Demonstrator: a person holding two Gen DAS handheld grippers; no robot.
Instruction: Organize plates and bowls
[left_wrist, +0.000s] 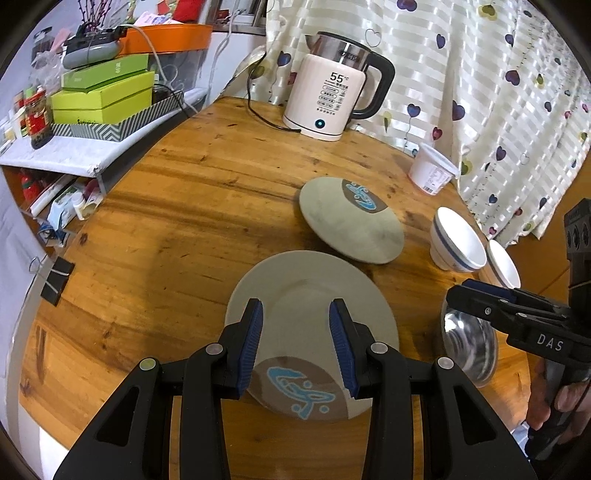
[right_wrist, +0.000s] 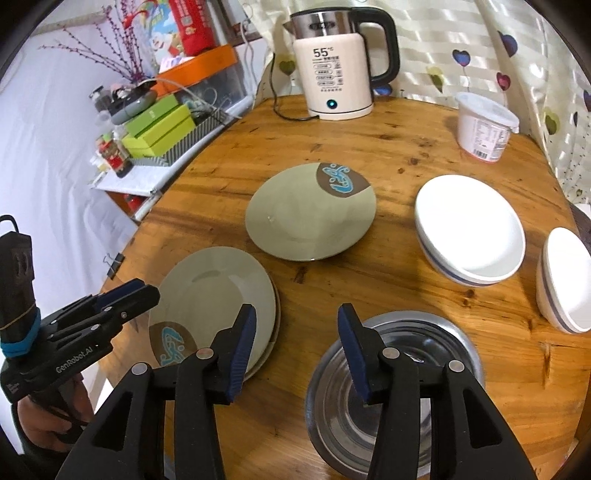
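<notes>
Left hand-held gripper (left_wrist: 295, 339): blue pads parted, empty, above a stack of grey-green round plates with a blue-on-brown motif (right_wrist: 214, 302) on the round wooden surface (right_wrist: 369, 147). Right hand-held gripper (right_wrist: 297, 347): parted, empty, over a shiny steel bowl (right_wrist: 436, 332). Further back: one more grey-green plate (right_wrist: 310, 214) alone; to the right, two white blue-banded bowls (right_wrist: 469, 229), apart.

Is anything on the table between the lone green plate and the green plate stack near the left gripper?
Nothing visible. Bare wood separates the lone green plate from the plate stack; the steel bowl sits off to the side.
</notes>
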